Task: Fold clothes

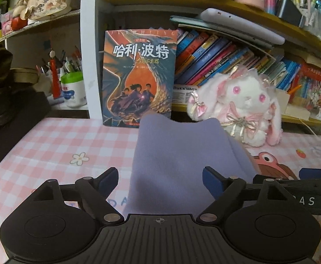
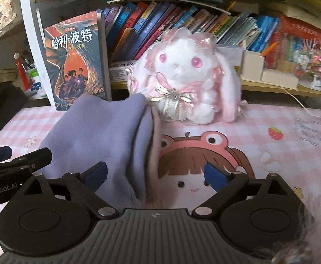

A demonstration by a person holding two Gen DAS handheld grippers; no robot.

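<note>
A lilac garment [image 1: 178,160] lies folded in a long narrow strip on the pink checked mat [image 1: 56,145], running away from me toward the books. My left gripper [image 1: 160,181] hovers open over its near end, the blue pads wide apart on either side of the cloth. In the right wrist view the same garment [image 2: 107,136] shows its stacked folded edges along the right side. My right gripper [image 2: 156,175] is open too, its left pad over the cloth and its right pad over the cartoon print. Nothing is held.
A white and pink plush rabbit [image 2: 186,81] sits on the mat just beyond the garment's far right corner. A Harry Potter book [image 1: 138,77] stands upright against the shelf behind. Rows of books fill the shelf. A white cable [image 2: 310,118] lies at the right.
</note>
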